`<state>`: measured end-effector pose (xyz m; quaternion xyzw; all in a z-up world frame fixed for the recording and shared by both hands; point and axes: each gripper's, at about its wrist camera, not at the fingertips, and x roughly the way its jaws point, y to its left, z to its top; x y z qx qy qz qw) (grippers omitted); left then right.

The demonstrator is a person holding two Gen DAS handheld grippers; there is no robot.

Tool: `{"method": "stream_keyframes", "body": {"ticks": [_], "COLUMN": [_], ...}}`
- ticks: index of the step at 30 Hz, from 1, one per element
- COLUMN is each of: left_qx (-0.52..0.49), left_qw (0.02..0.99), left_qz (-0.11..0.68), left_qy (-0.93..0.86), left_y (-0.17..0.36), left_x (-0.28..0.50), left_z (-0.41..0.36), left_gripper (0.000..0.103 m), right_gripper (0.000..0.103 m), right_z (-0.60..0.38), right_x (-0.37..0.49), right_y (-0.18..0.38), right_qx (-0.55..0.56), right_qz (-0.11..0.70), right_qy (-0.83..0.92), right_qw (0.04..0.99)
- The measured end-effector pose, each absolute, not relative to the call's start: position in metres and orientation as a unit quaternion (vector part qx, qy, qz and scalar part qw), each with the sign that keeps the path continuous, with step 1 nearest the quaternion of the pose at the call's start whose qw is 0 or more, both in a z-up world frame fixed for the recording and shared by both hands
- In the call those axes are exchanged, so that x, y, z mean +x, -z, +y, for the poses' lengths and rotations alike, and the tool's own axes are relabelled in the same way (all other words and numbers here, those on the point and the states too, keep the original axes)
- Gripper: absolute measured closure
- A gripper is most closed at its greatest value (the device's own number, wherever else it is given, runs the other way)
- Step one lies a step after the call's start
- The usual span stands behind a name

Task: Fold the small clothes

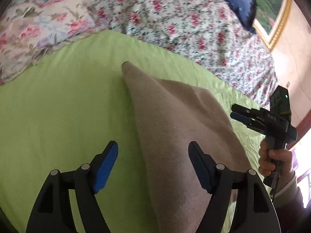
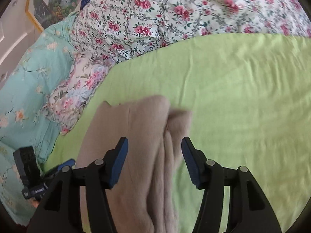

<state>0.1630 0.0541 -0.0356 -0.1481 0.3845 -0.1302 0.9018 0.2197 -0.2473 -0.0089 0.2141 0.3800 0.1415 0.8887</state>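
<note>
Lime-green bedding (image 1: 58,101) is filling the lower half of both wrist views, with flowered quilts piled behind it. Seen from its own camera, the left gripper (image 1: 153,167) is standing with its jaws spread wide and nothing pinched; the beige garment (image 1: 175,126) is lying between and beyond the blue pads, running from bottom centre up to a pointed corner near the middle of the frame. Seen from its own camera, the right gripper (image 2: 154,163) is likewise holding its jaws apart, gripping nothing, while the garment (image 2: 140,128) is lying bunched in folds between them, reaching just above centre. At centre right of the left view, a hand (image 1: 272,159) is holding the right gripper over the cloth's right edge. Across the top, the rose-print quilt (image 1: 184,19) is spreading. A gold-framed painting (image 2: 52,2) is hanging at upper left of the right view.
</note>
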Motion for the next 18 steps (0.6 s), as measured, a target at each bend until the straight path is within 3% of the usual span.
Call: {"method": "stream_keyframes", "body": {"ticks": [2,4,6,10,18], "left_qx": [-0.143,-0.139,-0.134,-0.115,-0.099], "left_qw": [0.899,0.896,0.896,0.898,0.895], "left_qz": [0.396,0.404,0.403,0.401,0.414], "left_qy": [0.122,0.122,0.129,0.142,0.135], "left_y": [0.042,0.045,0.042,0.040,0.055], "left_x": [0.168,0.170,0.169,0.164,0.164], "left_z": [0.053,0.047,0.044,0.032,0.013], "left_gripper": [0.030,0.035,0.043,0.043,0.041], "right_gripper": [0.075,0.094,0.095,0.095,0.094], "right_z": [-0.242,-0.233,-0.229,-0.247,-0.261], "right_x": [0.241,0.259,0.252,0.214,0.233], "right_y": [0.017,0.028,0.017,-0.019,0.058], "right_qx": [0.218,0.221,0.216,0.229,0.221], "right_qz": [0.395,0.421,0.392,0.318,0.414], "right_qy": [-0.141,-0.140,-0.151,-0.156,-0.089], "right_qw": [0.881,0.868,0.881,0.907,0.878]}}
